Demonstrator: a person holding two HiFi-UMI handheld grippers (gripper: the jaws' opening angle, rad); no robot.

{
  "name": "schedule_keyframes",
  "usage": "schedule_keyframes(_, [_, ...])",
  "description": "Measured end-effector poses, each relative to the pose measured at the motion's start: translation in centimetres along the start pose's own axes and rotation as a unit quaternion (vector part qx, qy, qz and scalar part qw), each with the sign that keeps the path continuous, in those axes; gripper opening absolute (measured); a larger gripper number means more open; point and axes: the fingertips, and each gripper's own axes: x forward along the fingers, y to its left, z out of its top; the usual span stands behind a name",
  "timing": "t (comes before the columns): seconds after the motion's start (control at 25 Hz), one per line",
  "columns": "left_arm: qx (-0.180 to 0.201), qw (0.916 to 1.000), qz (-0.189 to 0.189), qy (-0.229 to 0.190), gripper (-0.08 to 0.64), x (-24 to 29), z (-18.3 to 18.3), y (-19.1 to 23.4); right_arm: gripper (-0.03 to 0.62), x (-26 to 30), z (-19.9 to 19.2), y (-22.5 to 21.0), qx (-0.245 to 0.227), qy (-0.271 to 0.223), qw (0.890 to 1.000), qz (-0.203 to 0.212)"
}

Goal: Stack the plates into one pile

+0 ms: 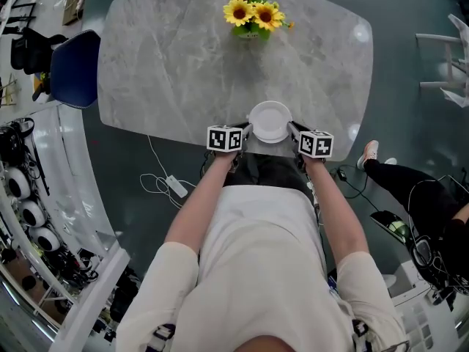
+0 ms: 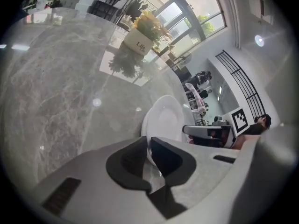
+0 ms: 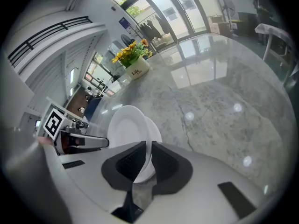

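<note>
Plates (image 1: 270, 121) sit at lower centre of the head view, right at the near edge of the marble table (image 1: 168, 64). It looks like two white ones nested, since both gripper views show a second rim peeking out behind the first. The left gripper (image 1: 245, 130) is clamped on the rim from the left side and the right gripper (image 1: 293, 130) is clamped on the opposite rim, with the pads pinching just the thin lip in both cases. I can't tell if the bottom plate is resting on the marble or hanging just above it.

What I'd worry about:
- It's a rim-only grip on glazed ceramic, so if either hand eases off or twists, that side drops and the pile tips.
- If the two hands drift out of sync, the top plate can slide off the lower one (nothing is holding them together but gravity).
- The pile is so close to the table edge that a slip probably lands it on the floor, not the marble.
- Setting it down at an angle would clack a rim and could chip it.

The sunflower pot (image 1: 253, 17) at top centre is well clear, so no issue there.
</note>
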Motion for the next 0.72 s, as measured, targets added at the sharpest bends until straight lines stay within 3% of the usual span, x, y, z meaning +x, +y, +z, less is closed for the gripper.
schedule_keyframes(0.24, [0.014,0.9996,0.015,0.02,0.045,1.1,-1.6,0.1,0.055,-0.3,-0.4,-0.6,-0.053,0.013,0.998,-0.026])
schedule_keyframes(0.64, [0.08,0.9946,0.055,0.036,0.071,1.6,-2.2,-0.1,0.071,-0.1,-0.6,-1.3,-0.119,0.028,0.991,-0.061])
schedule_keyframes(0.72, [0.09,0.9931,0.067,0.032,0.158,1.5,-2.0,-0.2,0.113,-0.2,-0.4,-1.3,-0.127,0.024,0.99,-0.064])
